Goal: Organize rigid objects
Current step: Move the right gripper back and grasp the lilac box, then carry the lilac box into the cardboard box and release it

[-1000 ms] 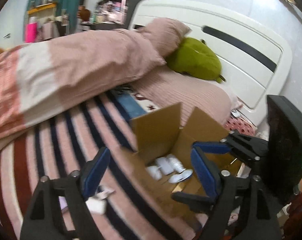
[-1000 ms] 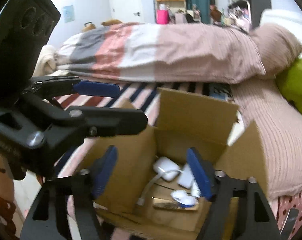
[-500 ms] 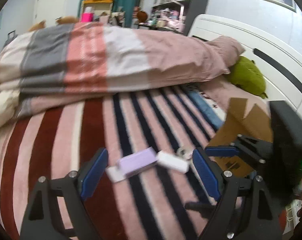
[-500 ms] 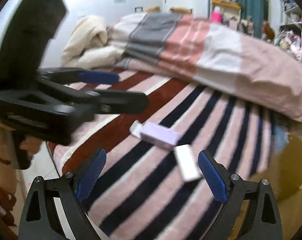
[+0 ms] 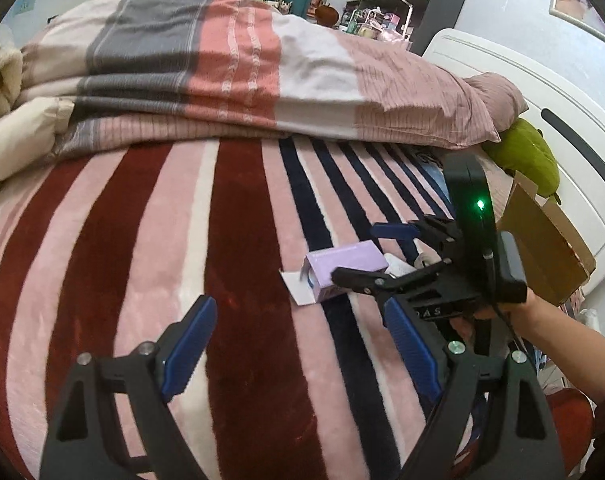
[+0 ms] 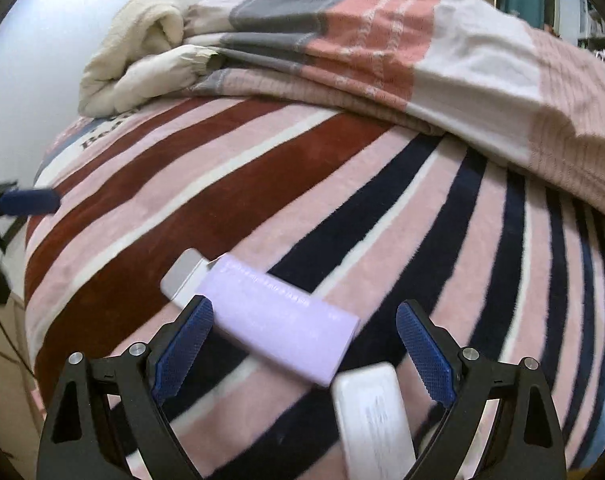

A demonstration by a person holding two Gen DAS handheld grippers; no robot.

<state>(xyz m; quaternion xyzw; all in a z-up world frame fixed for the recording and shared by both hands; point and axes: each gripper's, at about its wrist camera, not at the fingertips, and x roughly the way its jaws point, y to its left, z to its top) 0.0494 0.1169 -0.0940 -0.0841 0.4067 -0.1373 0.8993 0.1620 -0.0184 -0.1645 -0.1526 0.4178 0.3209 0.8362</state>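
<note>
A lilac carton [image 6: 282,320] lies on the striped blanket [image 6: 342,208], its white end flap [image 6: 180,274] hanging open. My right gripper [image 6: 304,320] is open and low over it; the carton lies between the blue pads [image 6: 418,344] and the right pad stands clear of it. A flat white block [image 6: 370,408] lies just nearer, under the gripper. In the left wrist view the lilac carton [image 5: 342,268] shows with the right gripper [image 5: 366,252] around it. My left gripper [image 5: 300,332] hangs open over bare blanket, nothing between its fingers.
An open cardboard box [image 5: 542,248] stands at the right by the white headboard [image 5: 562,120], with a green plush [image 5: 522,152] behind it. A folded quilt [image 5: 242,68] and a cream blanket [image 6: 142,52] lie along the far side. A person's forearm [image 5: 562,344] holds the right gripper.
Both grippers swung away from the cardboard box to the striped blanket. The right one sank over the lilac carton and its jaws spread wider. The left one ended left of the carton.
</note>
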